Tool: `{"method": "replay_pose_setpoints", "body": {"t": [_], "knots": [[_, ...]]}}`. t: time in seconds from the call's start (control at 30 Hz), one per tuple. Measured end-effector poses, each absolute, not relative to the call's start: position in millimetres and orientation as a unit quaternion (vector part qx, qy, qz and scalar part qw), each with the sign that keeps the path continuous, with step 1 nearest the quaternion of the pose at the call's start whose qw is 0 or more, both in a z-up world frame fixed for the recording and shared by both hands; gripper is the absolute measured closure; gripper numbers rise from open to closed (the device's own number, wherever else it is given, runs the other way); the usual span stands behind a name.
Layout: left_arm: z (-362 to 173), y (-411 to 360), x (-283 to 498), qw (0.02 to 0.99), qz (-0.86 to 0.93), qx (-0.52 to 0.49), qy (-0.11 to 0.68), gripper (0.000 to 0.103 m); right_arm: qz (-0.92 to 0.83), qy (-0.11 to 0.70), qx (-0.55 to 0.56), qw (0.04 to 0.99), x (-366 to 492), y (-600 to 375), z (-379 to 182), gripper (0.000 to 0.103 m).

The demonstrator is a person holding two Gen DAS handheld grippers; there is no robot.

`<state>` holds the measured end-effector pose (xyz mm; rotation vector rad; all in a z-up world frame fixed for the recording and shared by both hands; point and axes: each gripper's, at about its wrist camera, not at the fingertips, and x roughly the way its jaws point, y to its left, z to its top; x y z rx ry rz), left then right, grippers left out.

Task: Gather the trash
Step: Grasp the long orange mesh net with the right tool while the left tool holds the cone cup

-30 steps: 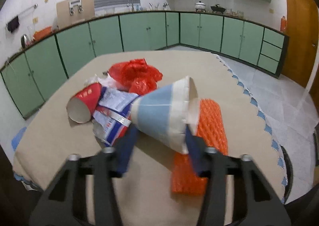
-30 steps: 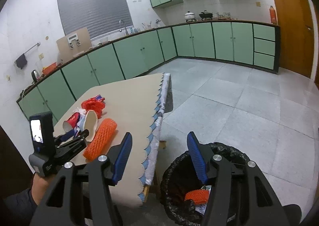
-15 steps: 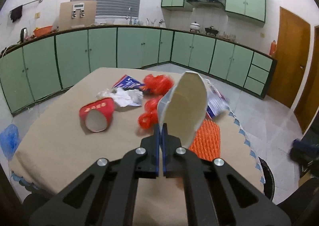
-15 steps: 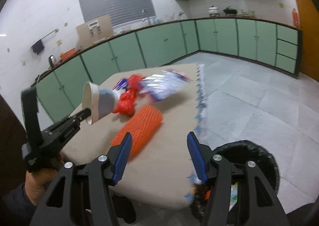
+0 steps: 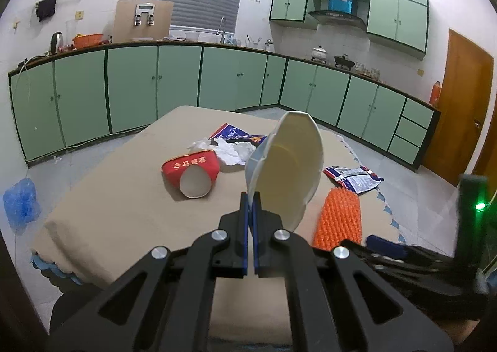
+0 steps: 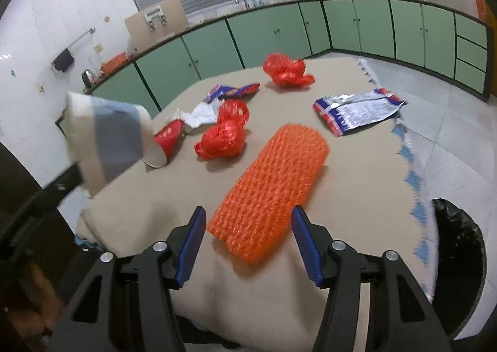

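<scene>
My left gripper (image 5: 251, 200) is shut on the rim of a white and blue paper cup (image 5: 287, 165) and holds it above the table; the cup also shows in the right wrist view (image 6: 105, 137). My right gripper (image 6: 248, 227) is open and empty, its fingers either side of the near end of an orange foam net (image 6: 270, 187), just above it. The net also shows in the left wrist view (image 5: 338, 218). A red paper cup (image 5: 191, 172) lies on its side. Red plastic bags (image 6: 225, 134) (image 6: 287, 71), crumpled white paper (image 5: 230, 148) and a silver-blue wrapper (image 6: 357, 110) lie on the table.
The table has a beige cloth (image 6: 357, 196) with a blue scalloped edge. A black-lined trash bin (image 6: 459, 259) stands on the floor at its right. Another blue wrapper (image 6: 233, 91) lies farther back. Green cabinets (image 5: 155, 85) line the walls.
My left gripper closed on the paper cup and lifted it off the table. My right gripper swung from over the bin to the table and now straddles the orange net.
</scene>
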<state>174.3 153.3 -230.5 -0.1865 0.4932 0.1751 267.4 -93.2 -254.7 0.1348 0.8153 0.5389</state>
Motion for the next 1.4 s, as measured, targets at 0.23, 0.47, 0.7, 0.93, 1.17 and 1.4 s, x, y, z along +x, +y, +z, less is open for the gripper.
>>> {"method": "replay_pose_setpoints", "body": {"t": [0.23, 0.47, 0.7, 0.93, 1.17, 1.4], "knots": [[-230, 157, 172, 0.961, 0.086, -0.095, 0.246, 0.102, 0.26, 0.375, 0.044, 0.889, 259, -99, -243, 0.103], [-229, 148, 165, 0.961, 0.08, -0.086, 0.249, 0.102, 0.259, 0.373, 0.078, 0.888, 260, -131, -220, 0.103], [-225, 151, 158, 0.961, 0.092, -0.085, 0.247, 0.102, 0.256, 0.357, 0.091, 0.894, 246, -112, -226, 0.032], [-231, 158, 154, 0.96, 0.101, -0.085, 0.249, 0.102, 0.265, 0.38, 0.058, 0.884, 252, -77, -248, 0.035], [-248, 165, 150, 0.952, 0.109, -0.103, 0.265, 0.102, 0.263, 0.411, 0.029, 0.872, 260, -70, -265, 0.075], [-249, 166, 147, 0.951, 0.105, -0.11, 0.27, 0.102, 0.267, 0.389, 0.028, 0.882, 253, -84, -251, 0.093]]}}
